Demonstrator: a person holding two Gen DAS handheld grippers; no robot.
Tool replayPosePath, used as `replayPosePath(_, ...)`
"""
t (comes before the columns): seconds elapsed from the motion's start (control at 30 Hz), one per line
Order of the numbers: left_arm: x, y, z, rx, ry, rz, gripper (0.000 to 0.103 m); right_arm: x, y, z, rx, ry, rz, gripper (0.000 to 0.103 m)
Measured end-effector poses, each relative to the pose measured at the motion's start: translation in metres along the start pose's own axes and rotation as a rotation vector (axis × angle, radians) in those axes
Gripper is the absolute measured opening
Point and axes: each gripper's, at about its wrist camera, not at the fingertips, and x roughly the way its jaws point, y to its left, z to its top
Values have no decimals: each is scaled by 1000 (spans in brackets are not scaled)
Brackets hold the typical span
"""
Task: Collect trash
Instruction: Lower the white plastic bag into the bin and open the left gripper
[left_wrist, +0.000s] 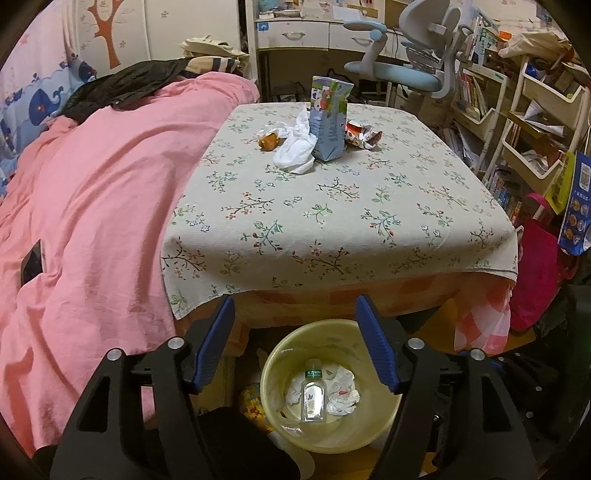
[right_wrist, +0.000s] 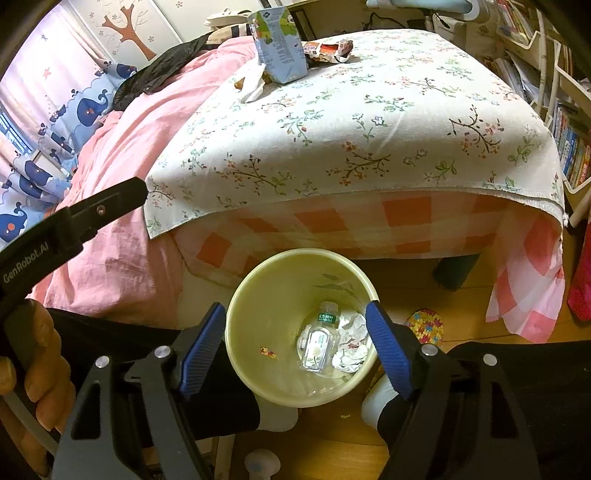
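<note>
Both grippers are held above the yellow bin (left_wrist: 330, 387), fingers spread wide, nothing between them: left gripper (left_wrist: 295, 343), right gripper (right_wrist: 295, 347). Inside the bin a clear bottle (right_wrist: 318, 343) is seen lying on crumpled tissues (right_wrist: 351, 345). Beyond the bin, on the floral-clothed table (left_wrist: 351, 221), more trash is left at the far side: milk carton (left_wrist: 330, 118) standing, white tissue (left_wrist: 295, 147) and orange scrap (left_wrist: 268, 141) beside it, snack wrapper (left_wrist: 362, 136) just past it.
</note>
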Motion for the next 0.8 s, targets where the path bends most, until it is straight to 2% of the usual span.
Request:
replayPosePath(0.23,-3,9,3,-46,-29,19,78,-3,3,2,-13,-26,-13,77)
replayPosePath(0.5,0,24,6,-133,-29,27,80,-1,9,3,-40,-38,-15,78)
replayPosePath(0.8,3,24,7,-136,-22,27,81,3,9,4,-47,-28,-12,79)
